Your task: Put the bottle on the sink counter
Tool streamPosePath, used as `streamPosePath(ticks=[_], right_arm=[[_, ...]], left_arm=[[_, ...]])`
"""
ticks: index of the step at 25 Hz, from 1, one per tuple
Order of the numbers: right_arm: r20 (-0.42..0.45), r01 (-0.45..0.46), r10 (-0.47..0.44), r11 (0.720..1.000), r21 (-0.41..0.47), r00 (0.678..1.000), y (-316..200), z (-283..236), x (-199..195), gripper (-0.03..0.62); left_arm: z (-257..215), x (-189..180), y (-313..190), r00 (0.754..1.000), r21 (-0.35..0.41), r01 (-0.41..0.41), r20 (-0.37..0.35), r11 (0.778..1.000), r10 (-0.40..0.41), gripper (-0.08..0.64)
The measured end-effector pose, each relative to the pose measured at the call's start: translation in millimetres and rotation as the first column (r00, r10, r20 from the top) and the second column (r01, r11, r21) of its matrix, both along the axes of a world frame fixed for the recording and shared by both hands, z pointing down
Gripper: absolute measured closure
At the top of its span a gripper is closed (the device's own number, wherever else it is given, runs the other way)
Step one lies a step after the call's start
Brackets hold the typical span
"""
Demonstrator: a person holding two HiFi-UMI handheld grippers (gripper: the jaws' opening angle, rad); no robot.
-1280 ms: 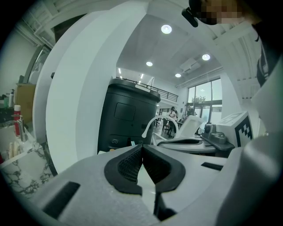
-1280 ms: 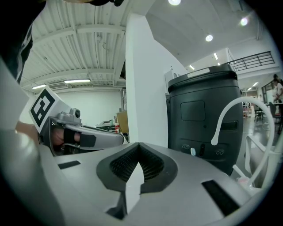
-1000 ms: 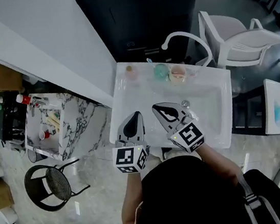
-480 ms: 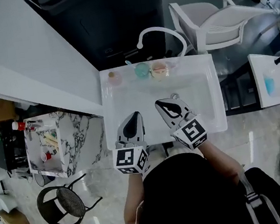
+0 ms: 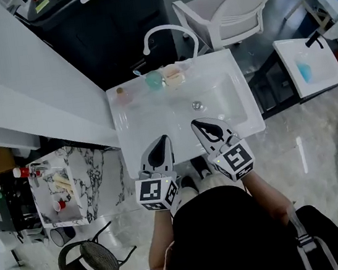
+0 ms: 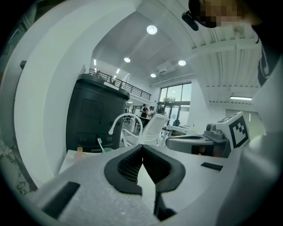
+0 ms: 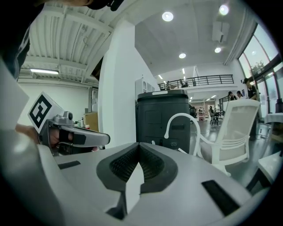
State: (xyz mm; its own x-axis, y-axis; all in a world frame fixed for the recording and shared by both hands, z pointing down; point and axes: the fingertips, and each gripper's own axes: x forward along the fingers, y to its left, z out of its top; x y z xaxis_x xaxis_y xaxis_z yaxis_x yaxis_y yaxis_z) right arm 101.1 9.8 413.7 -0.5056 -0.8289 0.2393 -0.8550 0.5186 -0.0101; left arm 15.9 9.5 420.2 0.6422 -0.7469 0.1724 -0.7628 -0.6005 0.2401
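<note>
A small pale bottle (image 5: 122, 95) with an orange cap stands on the back left rim of the white sink (image 5: 134, 147); in the left gripper view the bottle (image 6: 79, 152) shows low at the left. My left gripper (image 5: 164, 140) hovers over the sink's front edge, jaws shut and empty. My right gripper (image 5: 199, 123) is beside it over the basin, also shut with nothing in it. In the left gripper view my left gripper (image 6: 142, 149) has its pads pressed together, and so does my right gripper (image 7: 139, 146) in its own view. Both are far short of the bottle.
A teal cup (image 5: 154, 80) with a toothbrush and a peach container (image 5: 173, 75) stand by the curved white faucet (image 5: 166, 33). A dark cabinet (image 5: 110, 27) is behind the sink, white chair (image 5: 236, 12) right, marble-topped stand (image 5: 76, 182) and black stool (image 5: 90, 261) left.
The head view has swung, so the sink has slid up and left in the picture. Both grippers stay shut, side by side at the sink's front.
</note>
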Motion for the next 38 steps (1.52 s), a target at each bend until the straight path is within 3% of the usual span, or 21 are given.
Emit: streamPosePath(ticks=[9,14,38], right_arm=[[-0.007,-0.123,0.123,0.992,-0.003,0.992,67,2,11,0.588],[-0.002,-0.162,0.162,0.987,-0.017,0.987,87,3,14,0.588],[0.031,-0.157,0.156,0.988,0.000,0.987,101,4,16,0.588]], left_arm=[[11,15,48,0.990,-0.003,-0.137,-0.016,0.991,0.137,0.541],[10,14,63,0.986,-0.002,-0.166,-0.015,0.986,0.166,0.541],[10,8,72,0.991,0.005,-0.131,-0.011,0.991,0.131,0.541]])
